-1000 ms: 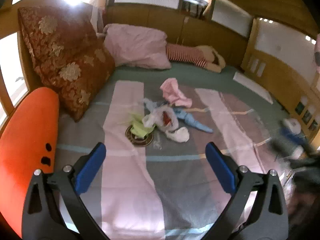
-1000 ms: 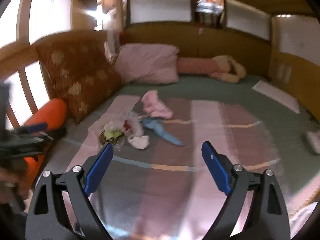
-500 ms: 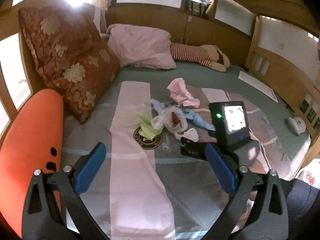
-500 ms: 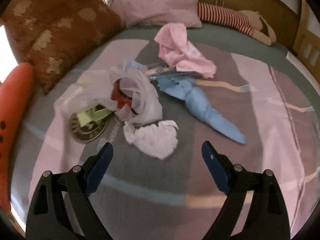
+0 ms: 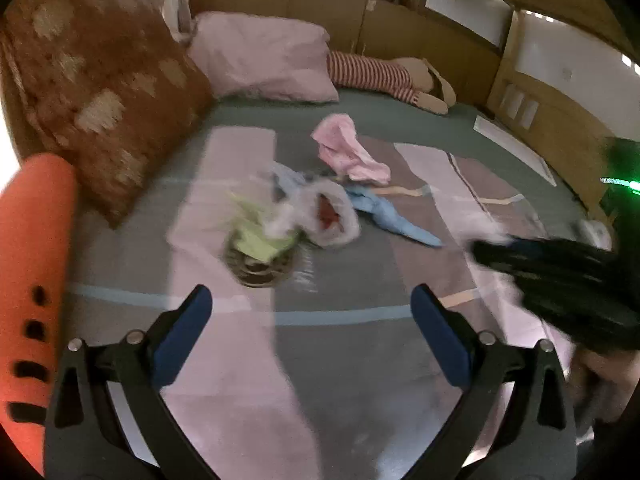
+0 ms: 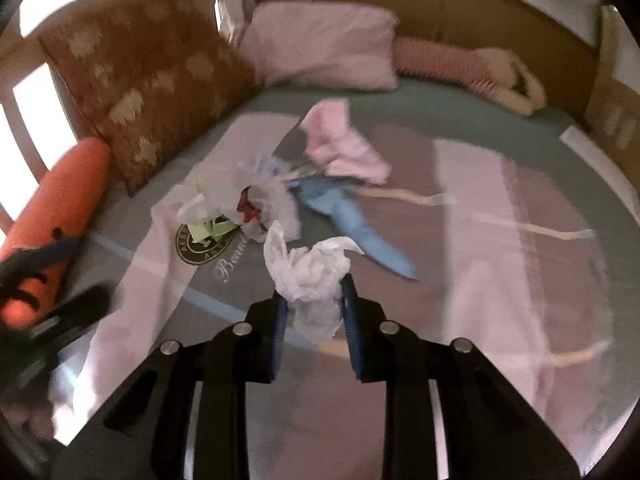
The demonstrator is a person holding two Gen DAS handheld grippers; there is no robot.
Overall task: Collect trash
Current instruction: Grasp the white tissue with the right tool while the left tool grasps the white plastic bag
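The right gripper, its jaws having just been closing, is pinching the crumpled white tissue near the camera, probably lifting it clear of the bedspread. The left gripper is hovering wide open, empty, facing the plastic bag farther off.

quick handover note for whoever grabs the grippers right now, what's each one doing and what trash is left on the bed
Right gripper: jaws have just closed, now shut on the crumpled white tissue, lifted off the blanket.
Left gripper: open, holding nothing, hovering short of the pile.
Still on the blanket: clear plastic bag with something red inside, green paper scraps beside it.
Pink cloth and blue cloth lie just behind the pile; they look like clothing, not trash.
Done: tissue picked up. Left: drop it somewhere (no bin in view), then collect the bag and scraps.
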